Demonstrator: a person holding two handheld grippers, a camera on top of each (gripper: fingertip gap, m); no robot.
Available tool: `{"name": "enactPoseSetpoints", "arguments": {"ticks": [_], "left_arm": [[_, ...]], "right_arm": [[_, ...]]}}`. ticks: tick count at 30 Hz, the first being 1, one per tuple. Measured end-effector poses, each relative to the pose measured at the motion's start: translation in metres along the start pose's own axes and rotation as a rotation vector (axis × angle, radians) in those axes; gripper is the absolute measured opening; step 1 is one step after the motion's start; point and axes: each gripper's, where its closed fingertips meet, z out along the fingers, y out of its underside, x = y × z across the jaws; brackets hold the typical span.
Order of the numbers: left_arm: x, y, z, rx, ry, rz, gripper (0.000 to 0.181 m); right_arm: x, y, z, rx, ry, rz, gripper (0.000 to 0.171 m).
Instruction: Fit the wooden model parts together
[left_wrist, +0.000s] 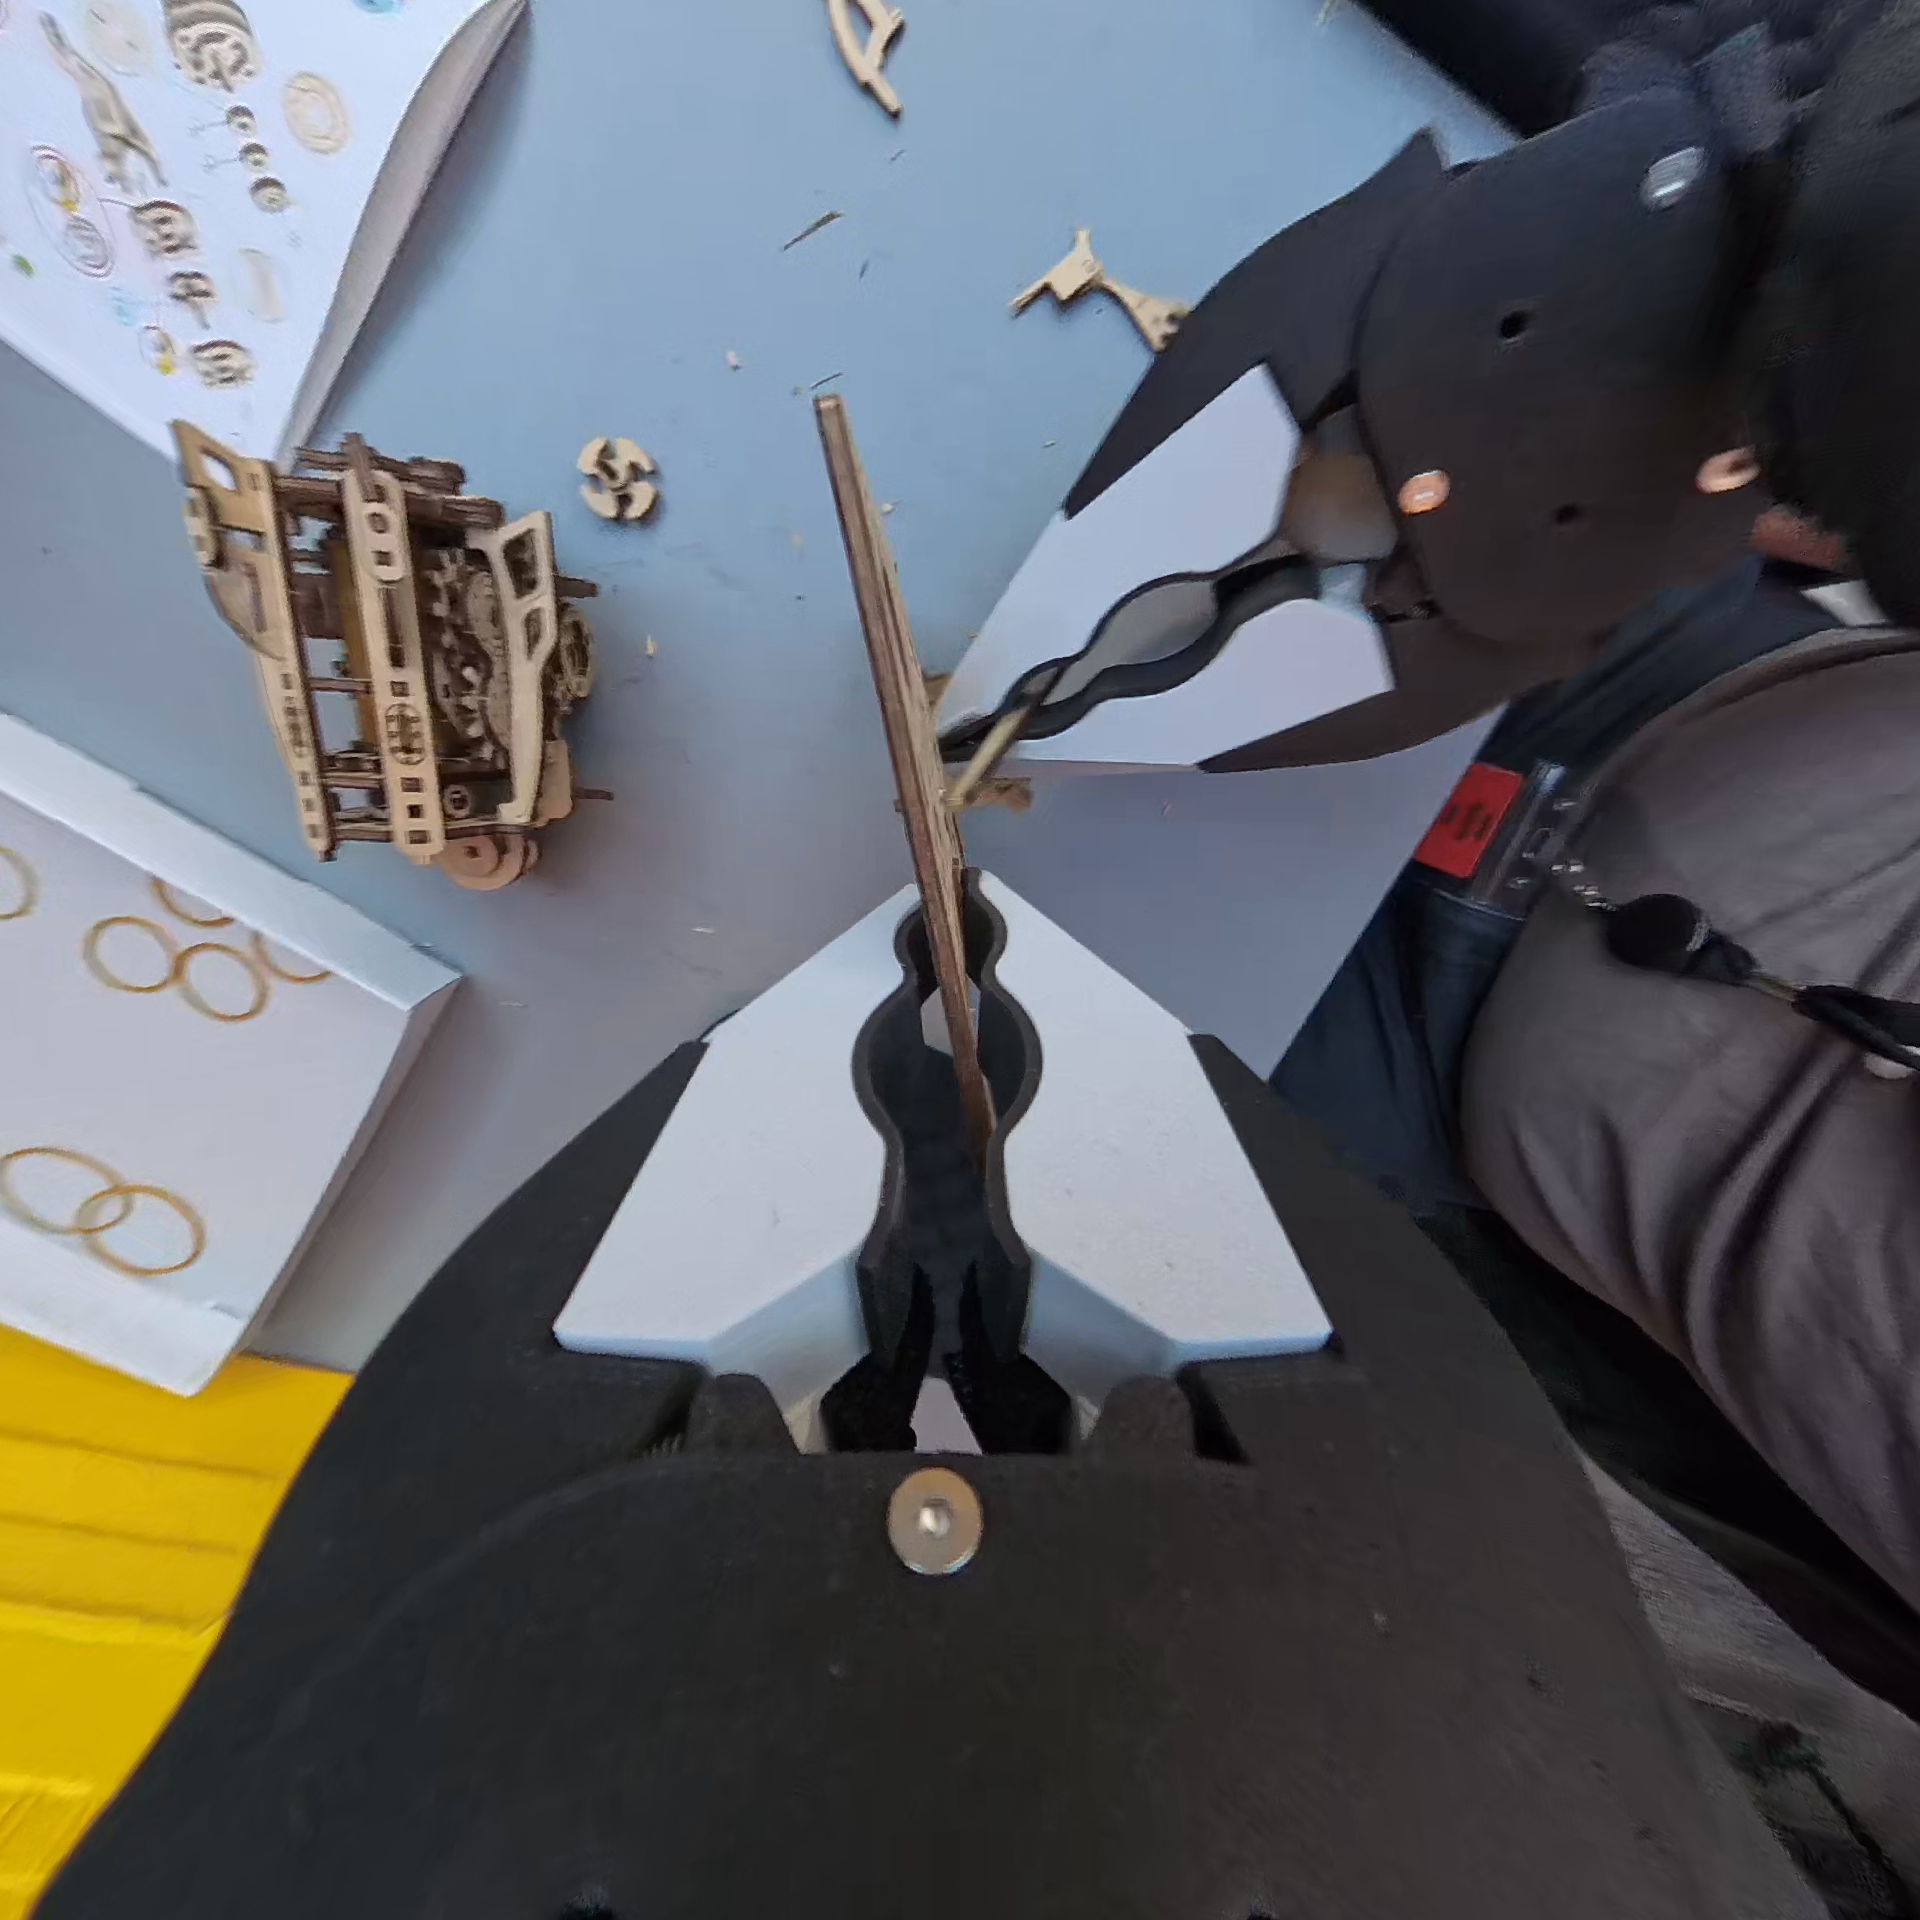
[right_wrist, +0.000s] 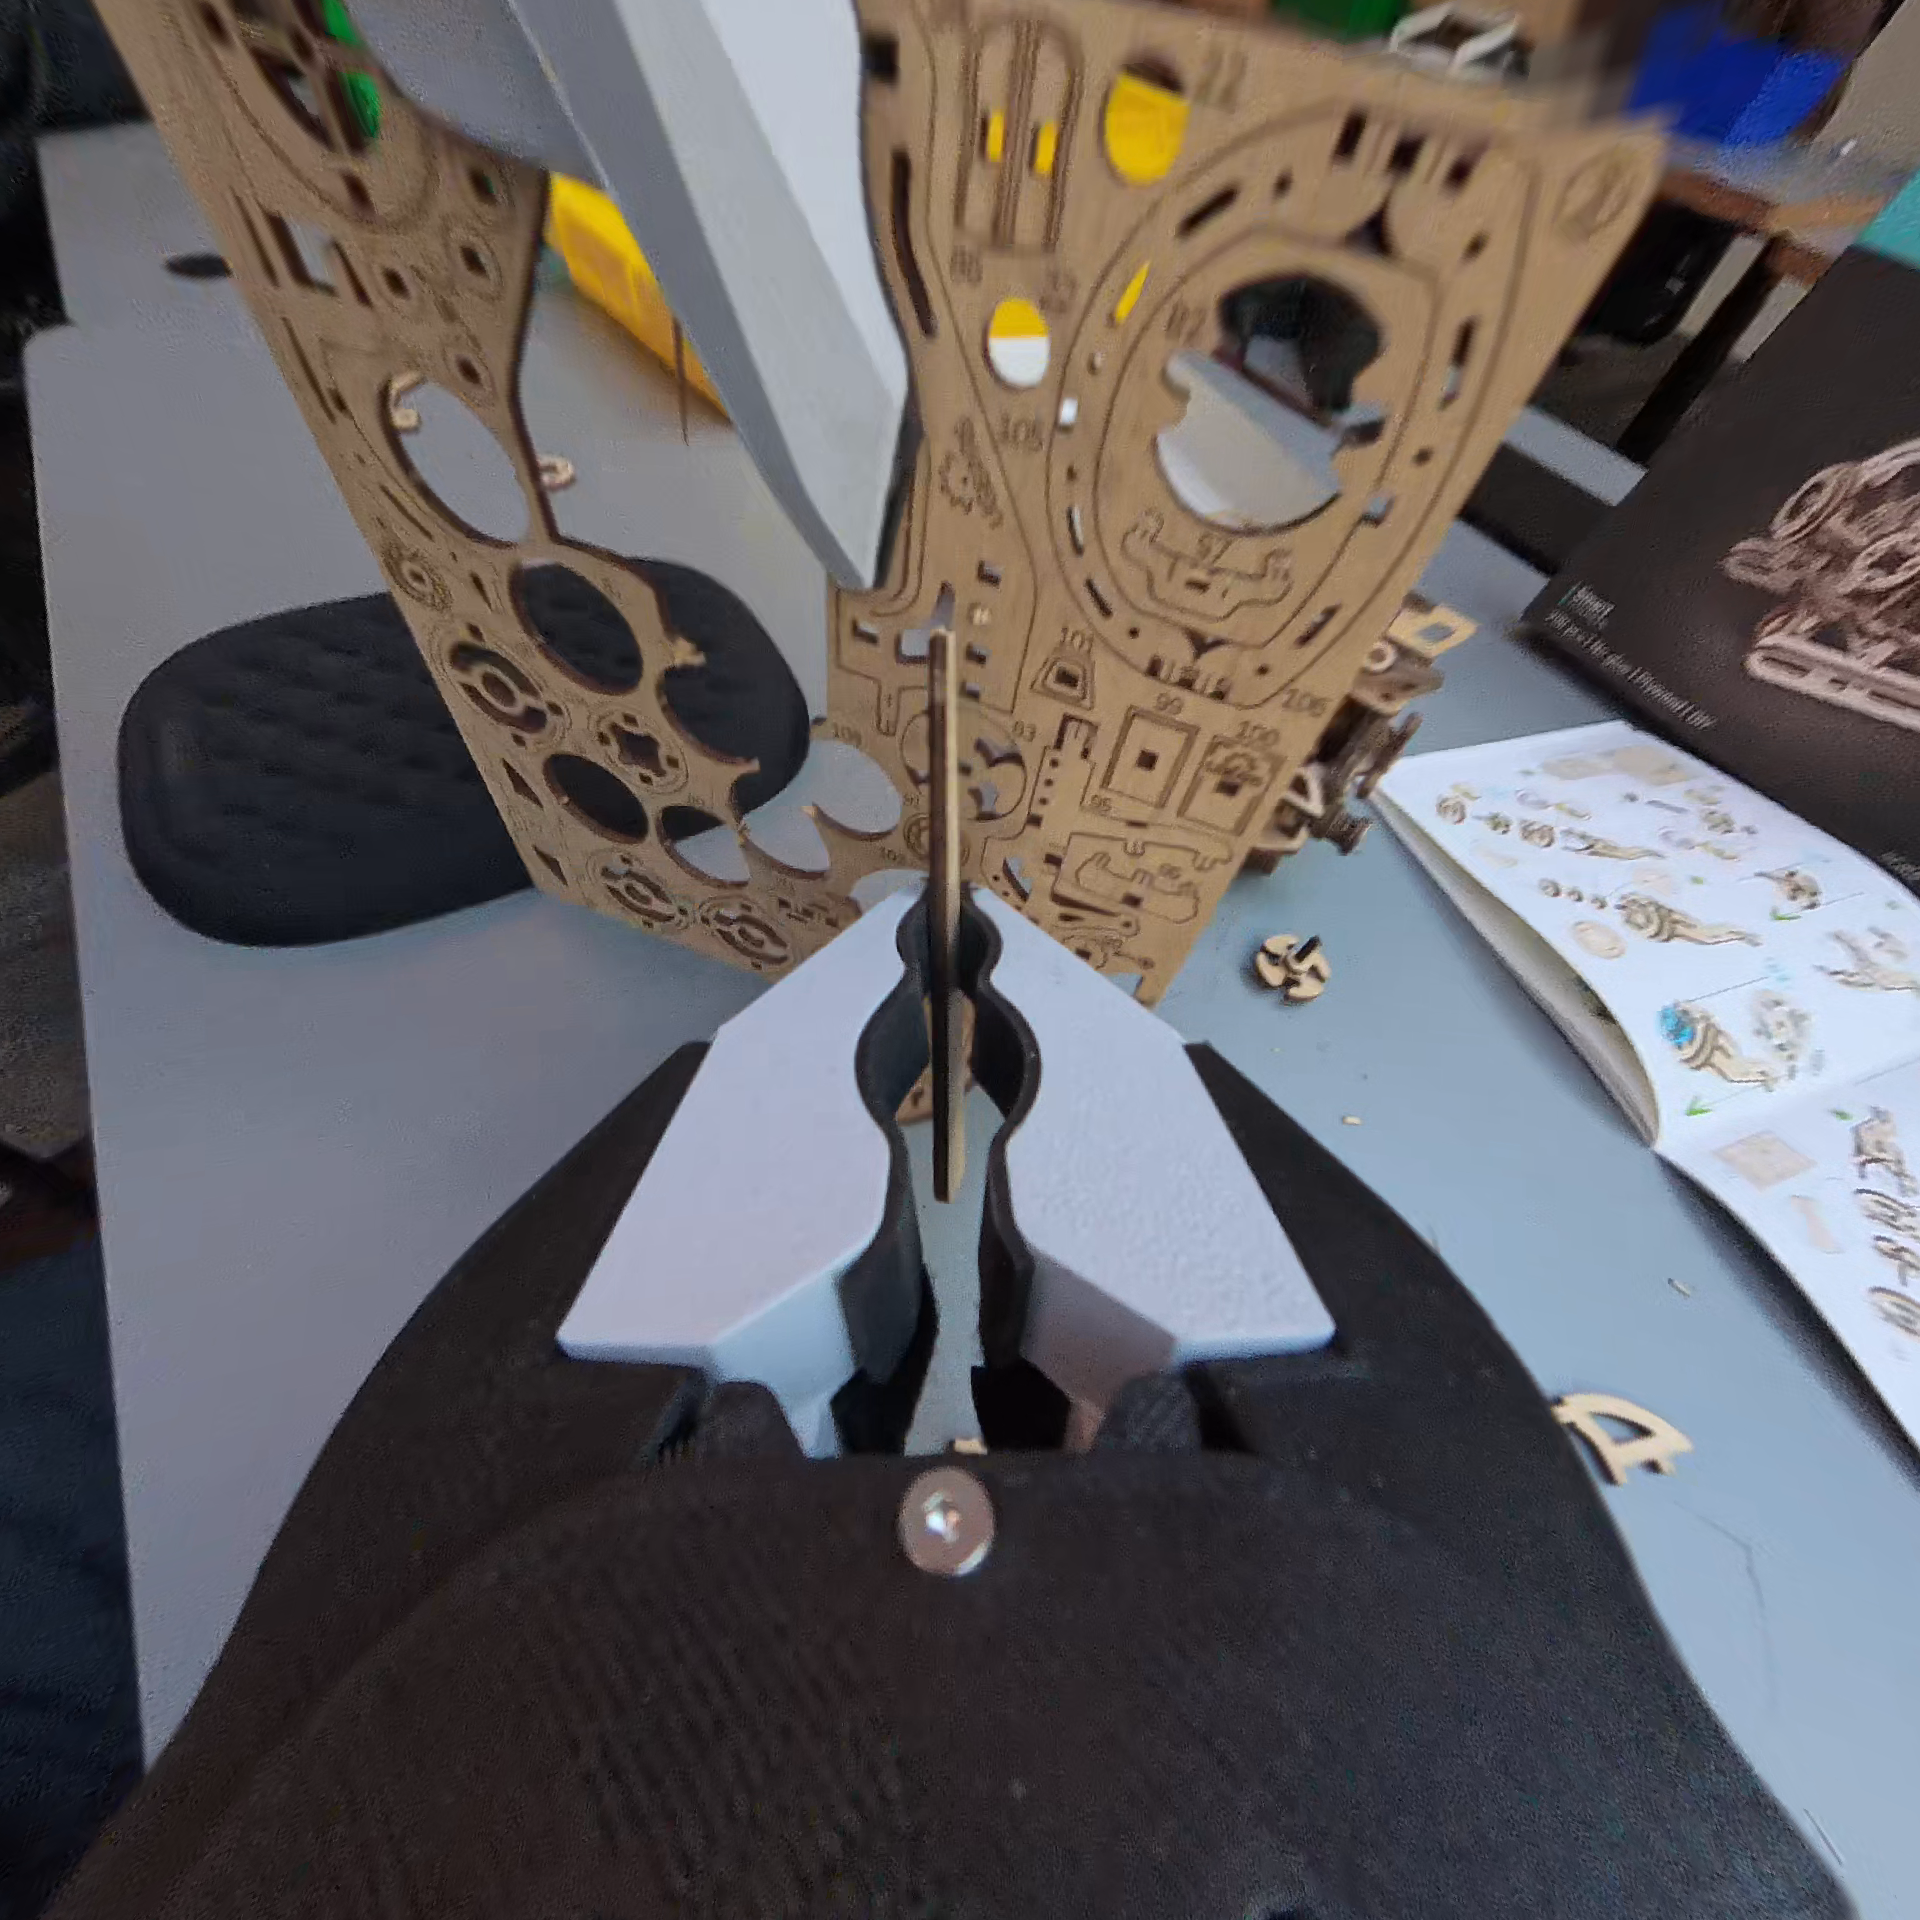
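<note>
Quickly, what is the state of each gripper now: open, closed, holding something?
Left gripper: closed on the wooden parts sheet, held edge-on.
Right gripper: closed on a thin wooden piece.

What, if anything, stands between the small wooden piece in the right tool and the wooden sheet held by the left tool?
Nothing visible does: the right tool grips the small wooden piece edge-on, and its far end appears to meet the wooden sheet clamped in the left tool.
</note>
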Motion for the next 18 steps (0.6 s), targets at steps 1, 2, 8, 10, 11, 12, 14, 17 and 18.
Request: {"name": "enactPoseSetpoints", "arguments": {"ticks": [1, 2, 8, 10, 11, 12, 14, 17, 18], "left_arm": [[-0.005, 0.001, -0.001, -0.013, -0.049, 0.020, 0.002], [-0.006, 0.001, -0.001, -0.013, -0.062, 0.028, 0.001], [-0.009, 0.001, -0.001, -0.016, -0.034, 0.005, 0.002], [-0.009, 0.001, 0.000, -0.017, -0.032, 0.006, 0.002], [-0.008, 0.000, 0.000, -0.017, -0.029, 0.004, 0.002], [-0.009, 0.001, 0.000, -0.017, -0.029, 0.002, 0.002], [-0.009, 0.001, 0.000, -0.017, -0.027, 0.002, 0.002], [-0.010, 0.001, 0.001, -0.027, -0.040, 0.017, 0.003], [-0.010, 0.002, 0.002, -0.037, -0.051, 0.029, 0.004]], "right_arm": [[0.003, -0.022, -0.014, 0.100, 0.036, -0.002, 0.000], [0.006, -0.037, -0.027, 0.153, 0.046, 0.006, 0.000], [0.027, -0.030, -0.039, 0.078, 0.060, 0.032, 0.000], [0.028, -0.033, -0.046, 0.123, 0.020, 0.093, 0.000], [0.030, -0.032, -0.049, 0.130, 0.010, 0.111, 0.000], [0.031, -0.031, -0.052, 0.132, -0.002, 0.121, 0.000], [0.033, -0.029, -0.058, 0.160, -0.037, 0.171, 0.000], [0.038, -0.028, -0.070, 0.230, -0.105, 0.291, 0.000], [0.038, -0.028, -0.074, 0.256, -0.142, 0.331, 0.000]]}}
